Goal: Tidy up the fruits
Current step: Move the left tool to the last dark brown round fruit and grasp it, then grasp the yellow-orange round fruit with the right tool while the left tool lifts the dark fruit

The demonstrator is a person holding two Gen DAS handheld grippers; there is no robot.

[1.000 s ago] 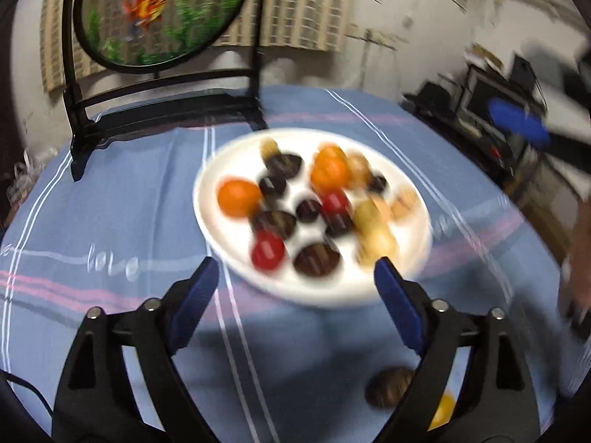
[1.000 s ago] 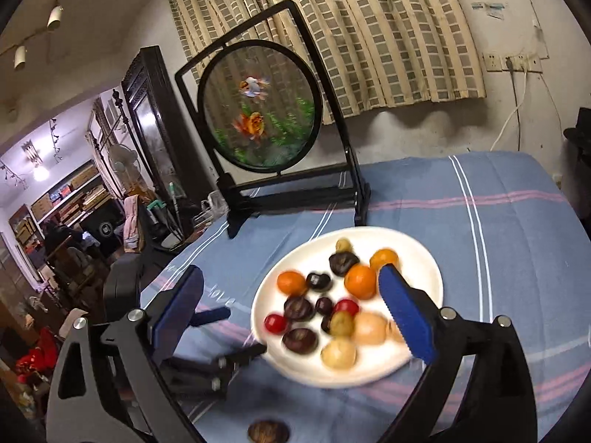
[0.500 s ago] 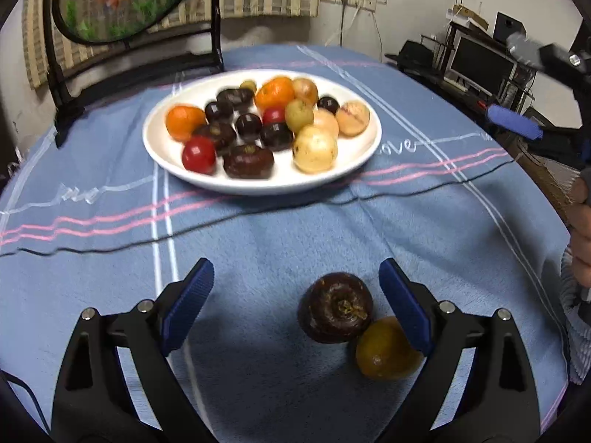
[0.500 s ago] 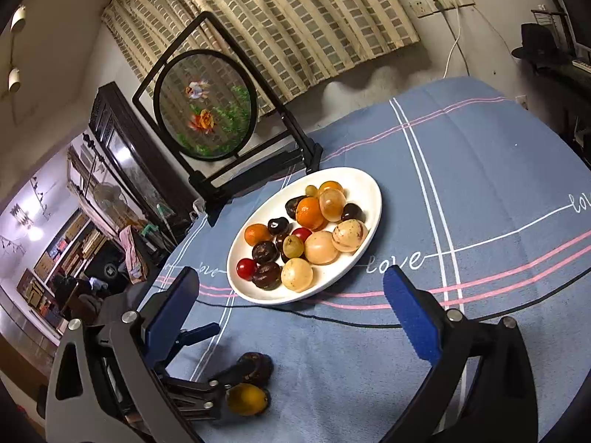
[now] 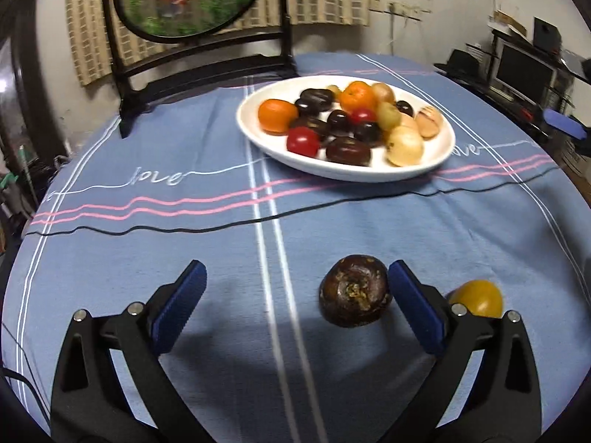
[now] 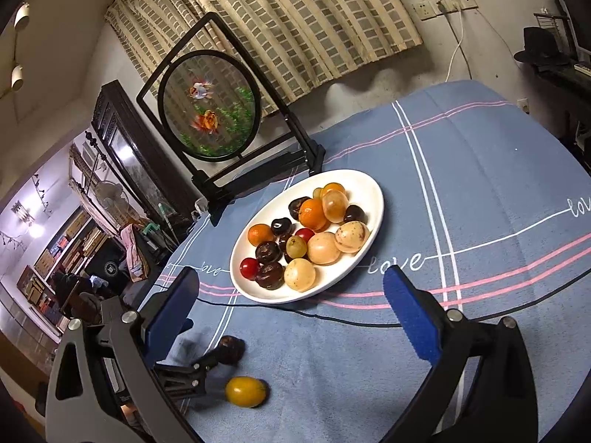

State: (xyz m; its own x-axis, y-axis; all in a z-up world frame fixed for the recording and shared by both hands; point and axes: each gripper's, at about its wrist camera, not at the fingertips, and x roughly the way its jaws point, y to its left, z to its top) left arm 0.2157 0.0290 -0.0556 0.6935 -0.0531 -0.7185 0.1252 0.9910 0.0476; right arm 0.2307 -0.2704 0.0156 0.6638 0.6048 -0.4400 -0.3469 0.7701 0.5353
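Left wrist view: left gripper is opening around the dark fruit on the cloth, not gripping it. Right gripper is hanging released near the plate.

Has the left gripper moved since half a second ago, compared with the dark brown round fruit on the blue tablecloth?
Yes. The left gripper has shifted right: the dark brown round fruit now sits nearer its right finger, between its opening jaws.

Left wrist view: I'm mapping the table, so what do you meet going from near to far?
dark brown fruit between the opening left gripper jaws → white plate of fruit → round goldfish screen
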